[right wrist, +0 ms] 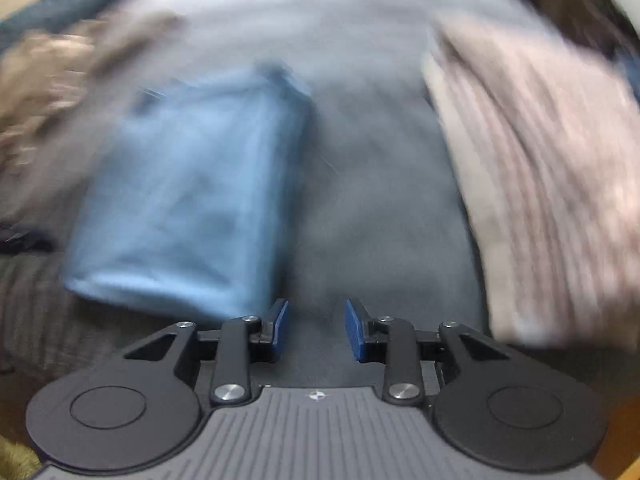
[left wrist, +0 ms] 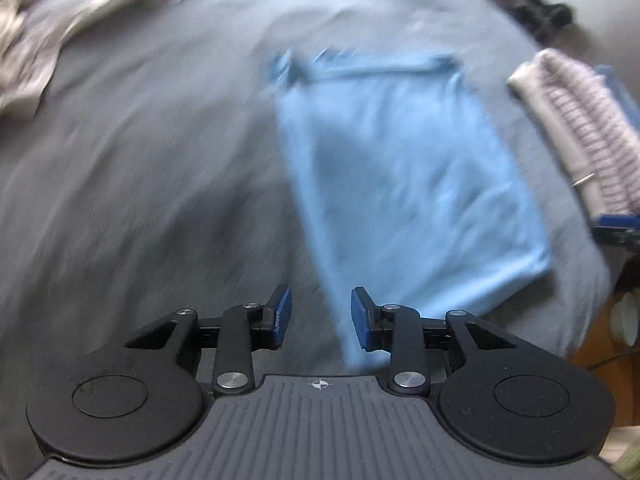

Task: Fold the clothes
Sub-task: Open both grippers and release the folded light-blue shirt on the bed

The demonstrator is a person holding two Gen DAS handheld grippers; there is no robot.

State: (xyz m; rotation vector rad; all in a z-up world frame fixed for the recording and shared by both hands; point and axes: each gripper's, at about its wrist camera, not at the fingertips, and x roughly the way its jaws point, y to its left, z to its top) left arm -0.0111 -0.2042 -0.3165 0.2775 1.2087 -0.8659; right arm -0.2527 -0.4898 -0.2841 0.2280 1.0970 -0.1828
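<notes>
Both views are smeared by motion blur. The left tongs (left wrist: pixel 321 316) hang low over a bed covered by a grey sheet (left wrist: pixel 160 168), their blue-padded fingers spread apart and holding nothing. A folded light-blue shirt (left wrist: pixel 404 176) lies flat on the sheet ahead and to the right of them, a soft rectangle with a banded hem at its far end; its near corner reaches just beside the right finger. At far left a loose heap of beige clothes (left wrist: pixel 44 40) sprawls, and at far right rests a folded stack of ribbed, striped knitwear (left wrist: pixel 576 120).

The right tongs (right wrist: pixel 316 330) are likewise spread and empty above the grey sheet (right wrist: pixel 380 200). Here the blue shirt (right wrist: pixel 192 200) sits ahead and to their left, its near edge close to the left finger. The ribbed pinkish-beige knitwear (right wrist: pixel 544 184) fills the right side, well apart from the shirt.
</notes>
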